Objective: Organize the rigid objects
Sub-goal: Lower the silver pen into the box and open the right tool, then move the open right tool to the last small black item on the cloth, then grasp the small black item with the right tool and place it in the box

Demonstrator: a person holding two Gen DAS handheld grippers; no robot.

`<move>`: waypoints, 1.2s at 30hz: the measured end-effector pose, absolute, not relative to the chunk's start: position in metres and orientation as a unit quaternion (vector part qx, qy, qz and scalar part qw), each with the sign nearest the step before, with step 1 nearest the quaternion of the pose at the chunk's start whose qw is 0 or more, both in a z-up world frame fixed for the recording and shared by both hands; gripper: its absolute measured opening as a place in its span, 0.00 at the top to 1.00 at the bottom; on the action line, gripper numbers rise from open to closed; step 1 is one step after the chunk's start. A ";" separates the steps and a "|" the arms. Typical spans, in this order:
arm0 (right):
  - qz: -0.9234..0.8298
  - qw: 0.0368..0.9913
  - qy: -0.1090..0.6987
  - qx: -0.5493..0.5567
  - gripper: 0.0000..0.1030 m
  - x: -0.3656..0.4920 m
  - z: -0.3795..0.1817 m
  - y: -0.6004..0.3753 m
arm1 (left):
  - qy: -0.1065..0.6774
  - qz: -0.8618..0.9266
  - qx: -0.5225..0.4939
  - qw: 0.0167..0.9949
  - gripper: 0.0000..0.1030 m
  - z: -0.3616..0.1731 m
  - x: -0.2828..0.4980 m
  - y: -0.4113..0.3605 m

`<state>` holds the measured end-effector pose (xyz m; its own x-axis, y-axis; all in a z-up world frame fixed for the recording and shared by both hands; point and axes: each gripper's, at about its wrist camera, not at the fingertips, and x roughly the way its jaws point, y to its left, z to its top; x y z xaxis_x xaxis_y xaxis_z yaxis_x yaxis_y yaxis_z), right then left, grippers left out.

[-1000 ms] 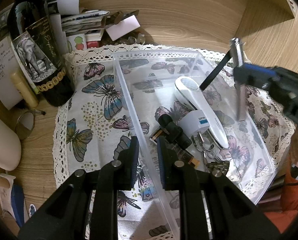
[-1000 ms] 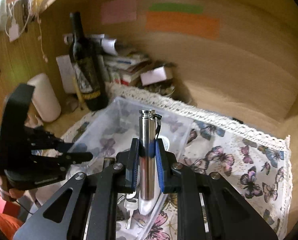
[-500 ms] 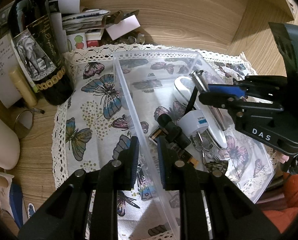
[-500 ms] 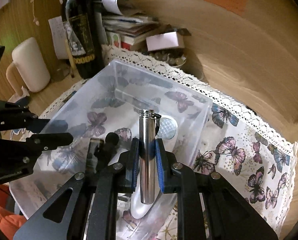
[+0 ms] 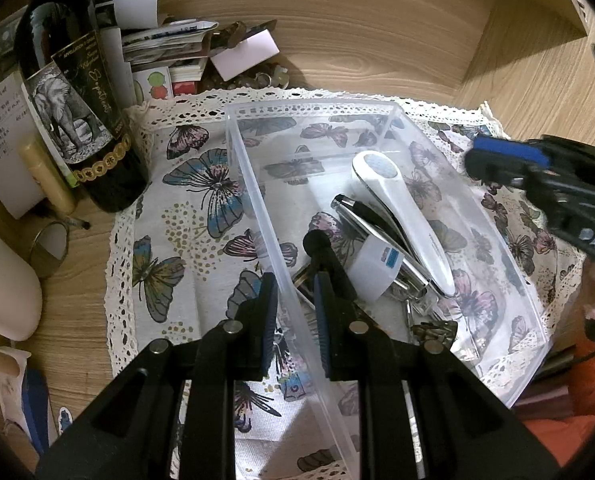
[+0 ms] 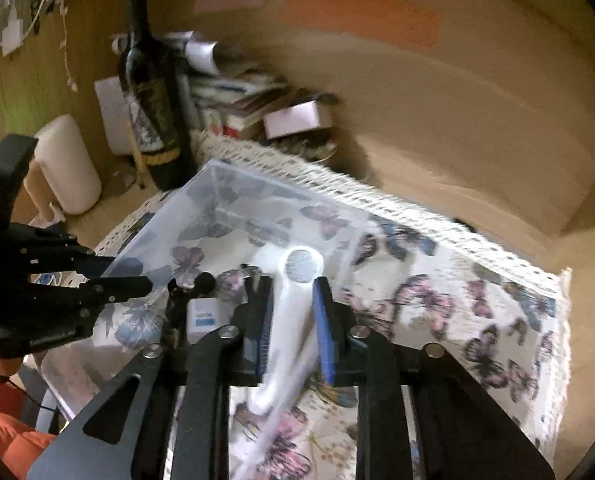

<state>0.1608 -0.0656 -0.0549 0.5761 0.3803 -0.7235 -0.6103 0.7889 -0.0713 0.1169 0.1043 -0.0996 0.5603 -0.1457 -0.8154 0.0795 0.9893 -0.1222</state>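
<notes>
A clear plastic box (image 5: 493,224) (image 6: 213,184) stands on a butterfly cloth (image 5: 193,216). In it lie a silver metal cylinder (image 5: 373,236), a white handheld device (image 5: 409,216) (image 6: 297,292), a white plug adapter (image 5: 377,264) (image 6: 205,316), a black item (image 5: 325,252) and keys (image 5: 421,312). My left gripper (image 5: 293,292) is shut on the box's left wall near its front end. My right gripper (image 6: 293,308) is open and empty, above the box's right side; it also shows in the left wrist view (image 5: 537,168). The right wrist view is blurred.
A dark wine bottle (image 5: 77,112) (image 6: 153,92) stands left of the cloth, with a stack of papers and booklets (image 5: 165,48) and small trinkets (image 5: 265,76) behind. A white cylinder (image 6: 65,164) stands at far left. Wooden walls enclose the back and right.
My right gripper has let go of the silver cylinder, which now lies in the box beside the white device. The right gripper has drawn back to the right. The left gripper has not moved.
</notes>
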 end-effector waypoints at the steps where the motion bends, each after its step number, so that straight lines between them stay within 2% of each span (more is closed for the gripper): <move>1: 0.275 0.879 0.357 -0.154 0.74 0.157 -0.051 -0.073 | 0.465 -0.064 -0.035 0.883 0.83 -0.100 0.117 0.104; 6: 0.226 0.902 0.337 -0.150 0.55 0.145 -0.042 -0.103 | 0.464 -0.064 -0.034 0.883 0.83 -0.099 0.117 0.104; 9: 0.194 0.910 0.339 -0.143 0.47 0.141 -0.044 -0.122 | 0.464 -0.064 -0.035 0.883 0.83 -0.099 0.117 0.104; 26: 0.132 0.867 0.469 -0.105 0.47 0.140 -0.130 -0.177 | 0.467 -0.060 -0.033 0.882 0.83 -0.100 0.115 0.103; 28: 0.132 0.861 0.480 -0.102 0.49 0.139 -0.139 -0.179 | 0.467 -0.060 -0.032 0.882 0.83 -0.100 0.115 0.103; 29: 0.130 0.859 0.485 -0.099 0.55 0.139 -0.142 -0.180 | 0.467 -0.061 -0.032 0.882 0.83 -0.100 0.115 0.103; 30: 0.132 0.860 0.485 -0.094 0.56 0.139 -0.144 -0.181 | 0.467 -0.061 -0.032 0.882 0.83 -0.100 0.115 0.103; 31: 0.133 0.862 0.480 -0.091 0.60 0.138 -0.143 -0.182 | 0.467 -0.061 -0.032 0.882 0.83 -0.100 0.115 0.103; 32: 0.132 0.862 0.480 -0.091 0.72 0.137 -0.142 -0.182 | 0.467 -0.061 -0.031 0.881 0.83 -0.100 0.116 0.102; 33: 0.134 0.862 0.479 -0.093 0.77 0.137 -0.141 -0.182 | 0.467 -0.060 -0.031 0.882 0.83 -0.100 0.115 0.103; 36: 0.126 0.867 0.470 -0.105 0.77 0.134 -0.140 -0.180 | 0.466 -0.060 -0.032 0.882 0.83 -0.100 0.115 0.103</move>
<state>0.1341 -0.1801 -0.1399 0.5268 0.1202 -0.8415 -0.3181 0.9459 -0.0641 0.1151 0.1031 -0.1004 0.5575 -0.1364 -0.8189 0.0770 0.9907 -0.1126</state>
